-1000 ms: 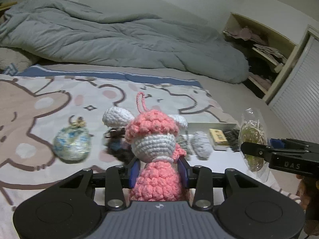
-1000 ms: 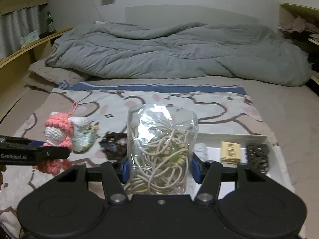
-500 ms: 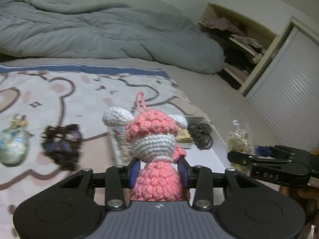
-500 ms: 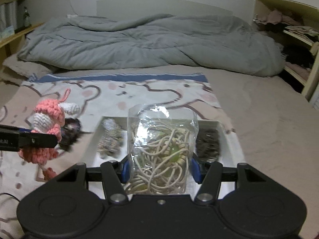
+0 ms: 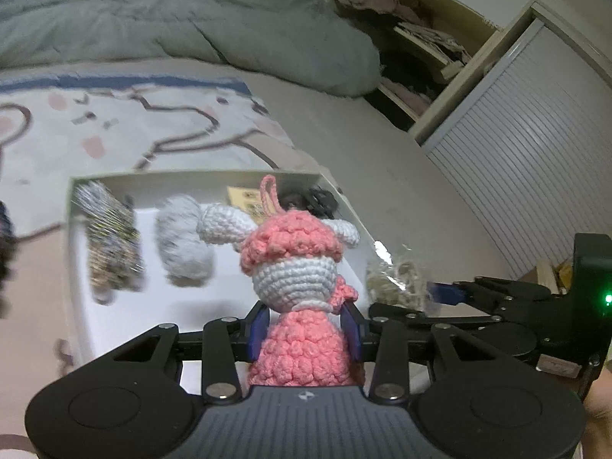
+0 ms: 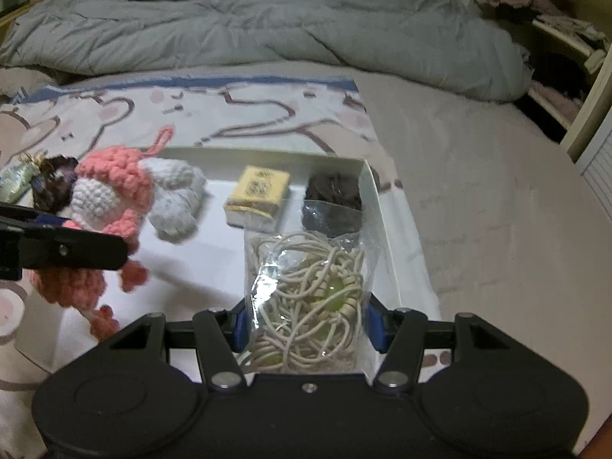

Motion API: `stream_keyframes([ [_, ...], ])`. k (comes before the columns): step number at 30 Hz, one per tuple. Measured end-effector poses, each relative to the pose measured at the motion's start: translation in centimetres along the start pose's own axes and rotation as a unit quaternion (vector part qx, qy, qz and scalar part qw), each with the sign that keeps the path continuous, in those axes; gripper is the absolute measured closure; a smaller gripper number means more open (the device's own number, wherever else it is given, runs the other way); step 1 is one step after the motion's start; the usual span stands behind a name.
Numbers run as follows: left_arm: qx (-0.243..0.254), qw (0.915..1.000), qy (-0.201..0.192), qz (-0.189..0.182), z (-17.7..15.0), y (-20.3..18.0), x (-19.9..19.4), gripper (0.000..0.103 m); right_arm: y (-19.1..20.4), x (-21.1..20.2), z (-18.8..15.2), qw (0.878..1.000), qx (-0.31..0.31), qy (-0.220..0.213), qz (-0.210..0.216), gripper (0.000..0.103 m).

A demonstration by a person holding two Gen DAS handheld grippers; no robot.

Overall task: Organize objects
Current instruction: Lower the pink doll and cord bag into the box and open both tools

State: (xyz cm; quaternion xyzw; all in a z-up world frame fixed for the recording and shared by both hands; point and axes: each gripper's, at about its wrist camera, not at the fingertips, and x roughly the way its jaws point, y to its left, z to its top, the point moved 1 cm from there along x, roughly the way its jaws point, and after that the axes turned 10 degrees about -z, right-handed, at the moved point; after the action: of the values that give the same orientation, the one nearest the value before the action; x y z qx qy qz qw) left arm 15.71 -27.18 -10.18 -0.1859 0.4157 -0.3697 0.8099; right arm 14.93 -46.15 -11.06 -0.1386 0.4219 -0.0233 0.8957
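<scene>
— So, what is each hand carrying?

— Left gripper (image 5: 304,329) has its blue pads clamped on the body of a pink and white crochet doll (image 5: 296,267), which stands upright between them with its hanging loop at the top. Right gripper (image 6: 308,325) is closed on a clear bag of cream cord (image 6: 306,298), squeezed from both sides.

— And where are they relative to the box?

— Both are over the white tray (image 6: 376,206) that sits on the bed. In the right wrist view the doll hangs at about nine o'clock from the bag, over the tray's left part. In the left wrist view the bag shows at about three o'clock from the doll, at the tray's right edge.

— What is already inside the tray?

— A grey yarn bundle (image 6: 178,206), a small yellow box (image 6: 258,195) and a dark tangled item (image 6: 332,202) in the far right corner. The left wrist view adds a speckled, glittery piece (image 5: 111,248) at the tray's left end, too blurred to name.

— Anything outside it?

— At ten o'clock from the tray, on the cartoon-print blanket (image 6: 244,111), lie a dark bundle (image 6: 53,183) and a shiny pouch (image 6: 17,179). A grey duvet (image 6: 267,26) is heaped at twelve o'clock.
</scene>
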Motion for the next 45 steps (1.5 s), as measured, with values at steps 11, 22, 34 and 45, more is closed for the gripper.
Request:
stream_keyframes([
  [11,-0.049,0.9982,0.026,-0.025,-1.4,1.2,4.5,0.061,-2.0,2.8,-1.5,0.999,0.008,0.032,-0.015,0.038],
  [22,-0.106,0.9940,0.014,-0.021,-2.0,2.0,6.5,0.061,-4.9,1.6,-1.2,0.992,0.125,0.007,0.011,0.048],
  [34,-0.131,0.9910,0.022,-0.018,-2.7,1.7,8.1,0.061,-3.1,4.3,-1.5,0.993,0.105,0.054,0.010,0.061],
  [45,-0.133,0.9909,0.019,-0.007,-2.4,1.4,6.9,0.049,-4.5,3.4,-1.7,0.988,0.146,0.047,0.015,0.061],
])
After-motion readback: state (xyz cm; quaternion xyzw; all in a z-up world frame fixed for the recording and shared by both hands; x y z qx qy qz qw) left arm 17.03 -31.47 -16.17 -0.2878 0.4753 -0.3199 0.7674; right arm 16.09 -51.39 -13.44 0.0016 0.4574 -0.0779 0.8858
